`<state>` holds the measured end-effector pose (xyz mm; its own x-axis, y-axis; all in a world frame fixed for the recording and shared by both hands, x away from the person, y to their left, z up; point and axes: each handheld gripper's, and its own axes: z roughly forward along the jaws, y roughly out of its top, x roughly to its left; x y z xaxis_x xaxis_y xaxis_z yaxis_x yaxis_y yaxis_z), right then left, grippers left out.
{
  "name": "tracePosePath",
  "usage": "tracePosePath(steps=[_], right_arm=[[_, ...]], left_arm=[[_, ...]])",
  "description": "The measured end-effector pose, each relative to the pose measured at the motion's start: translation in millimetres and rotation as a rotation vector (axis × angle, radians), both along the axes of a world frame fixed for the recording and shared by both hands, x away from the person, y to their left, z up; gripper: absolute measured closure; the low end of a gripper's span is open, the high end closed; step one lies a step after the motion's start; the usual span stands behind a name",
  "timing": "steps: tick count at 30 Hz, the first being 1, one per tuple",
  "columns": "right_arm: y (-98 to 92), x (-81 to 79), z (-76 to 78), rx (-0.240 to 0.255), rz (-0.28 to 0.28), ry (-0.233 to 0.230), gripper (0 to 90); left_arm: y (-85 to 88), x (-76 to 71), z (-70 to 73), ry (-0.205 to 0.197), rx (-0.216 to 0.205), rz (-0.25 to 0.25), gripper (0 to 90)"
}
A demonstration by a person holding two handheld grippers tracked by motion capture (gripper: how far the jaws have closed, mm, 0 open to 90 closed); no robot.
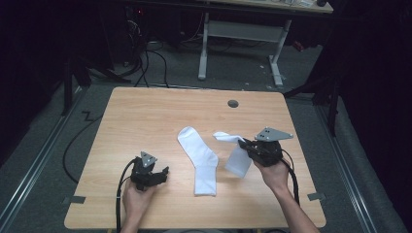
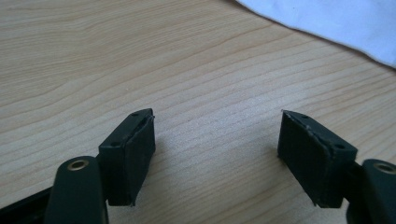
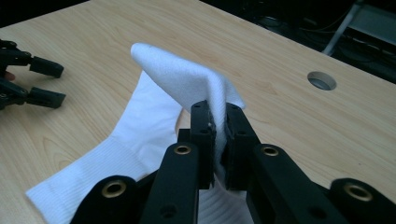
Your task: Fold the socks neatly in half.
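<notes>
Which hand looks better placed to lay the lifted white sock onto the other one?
The right: its gripper is already shut on the lifted white fabric sock, beside the flat white sock. The left gripper is open over bare wooden table.

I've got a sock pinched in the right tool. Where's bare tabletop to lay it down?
The far half of the table, from the flat sock out to the cable hole, is bare. So is the near strip between the left tool and that sock. It is crowded where the held sock hangs from the right tool.
</notes>
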<state>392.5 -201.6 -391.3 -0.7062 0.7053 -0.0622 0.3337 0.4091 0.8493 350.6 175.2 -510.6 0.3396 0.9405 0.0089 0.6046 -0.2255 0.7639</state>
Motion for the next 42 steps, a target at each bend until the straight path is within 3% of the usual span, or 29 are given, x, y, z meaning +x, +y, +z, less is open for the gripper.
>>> tracePosePath(steps=[5,27,32,42], right_arm=[[6.5,-0.8,-0.8,0.003,0.022,-0.002,84.4],[32.1,-4.2,-4.1,0.018,0.106,0.030,84.5],[34.9,-8.6,-3.5,0.066,0.126,0.037,84.5],[47.0,-9.7,-11.8,0.065,0.174,0.051,84.5]], left_arm=[[1.2,-0.1,0.1,-0.002,-0.002,0.021,30.8],[0.1,-0.3,0.0,0.000,0.004,0.014,28.1],[0.1,-0.2,0.0,0.000,0.004,0.012,28.1],[0.2,-0.3,0.0,0.000,0.003,0.012,28.4]])
